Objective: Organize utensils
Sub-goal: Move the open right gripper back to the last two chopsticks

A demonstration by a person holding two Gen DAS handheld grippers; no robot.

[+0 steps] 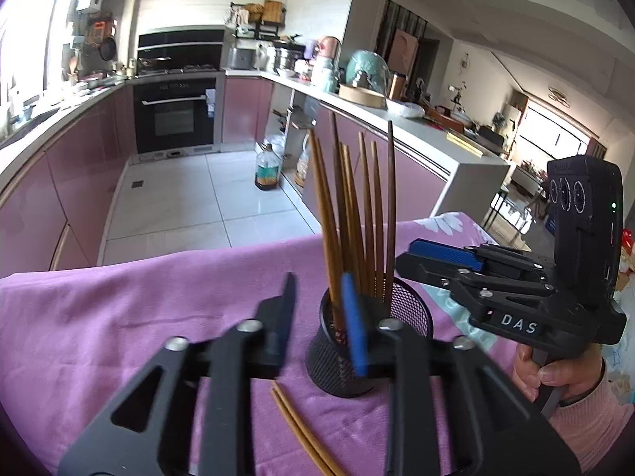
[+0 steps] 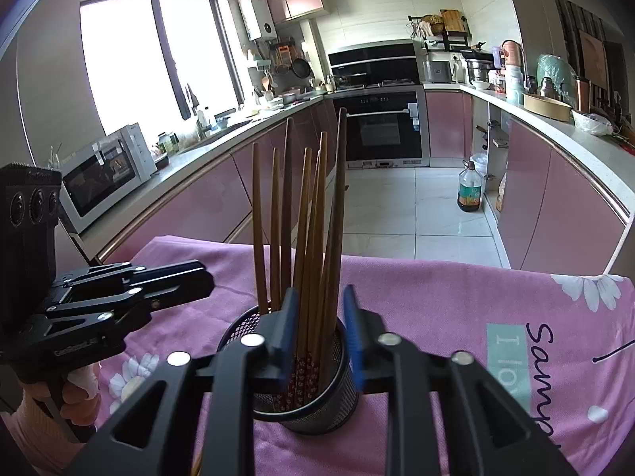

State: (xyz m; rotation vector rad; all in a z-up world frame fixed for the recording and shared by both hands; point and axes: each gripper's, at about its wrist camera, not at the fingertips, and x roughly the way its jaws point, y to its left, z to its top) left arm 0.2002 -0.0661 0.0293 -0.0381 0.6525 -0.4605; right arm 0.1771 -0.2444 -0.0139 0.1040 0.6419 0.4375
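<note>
Fingers of both grippers stand narrowly parted: left gripper empty, right gripper loosely around chopsticks standing in the mesh holder on the pink-clothed worktop. Two loose chopsticks run out of frame.

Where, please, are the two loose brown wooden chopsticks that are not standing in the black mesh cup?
In the left wrist view, the two loose chopsticks lie on the purple cloth just in front of the black mesh cup.
</note>
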